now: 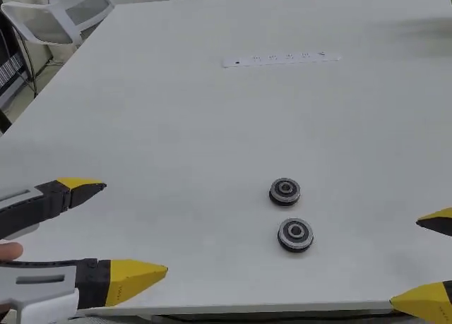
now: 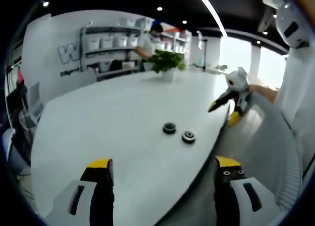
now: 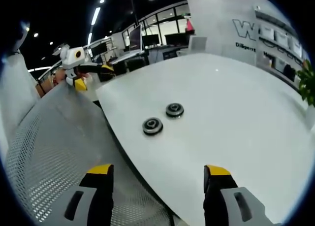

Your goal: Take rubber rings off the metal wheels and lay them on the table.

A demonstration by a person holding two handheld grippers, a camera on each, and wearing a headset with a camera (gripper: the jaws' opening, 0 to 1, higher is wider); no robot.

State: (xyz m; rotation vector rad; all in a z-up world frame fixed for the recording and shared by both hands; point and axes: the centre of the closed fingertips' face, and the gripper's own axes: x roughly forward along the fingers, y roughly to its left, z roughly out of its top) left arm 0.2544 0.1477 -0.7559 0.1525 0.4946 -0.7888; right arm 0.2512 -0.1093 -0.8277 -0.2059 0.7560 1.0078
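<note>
1. The white table (image 1: 212, 126) carried all the work items.
2. The left gripper (image 1: 134, 229) hovered over the near left edge, jaws spread wide, grasping nothing.
3. The right gripper (image 1: 406, 262) sat at the near right corner, jaws likewise released and empty.
4. A white power strip (image 1: 281, 58) lay flat, well beyond the wheels.
5. Two metal wheels, far (image 1: 284, 192) and near (image 1: 295, 235), lay flat just beside each other near the front edge, between the grippers and closer to the right one.
6. The dark rubber rings (image 1: 295, 249) were seated on the wheels.
</note>
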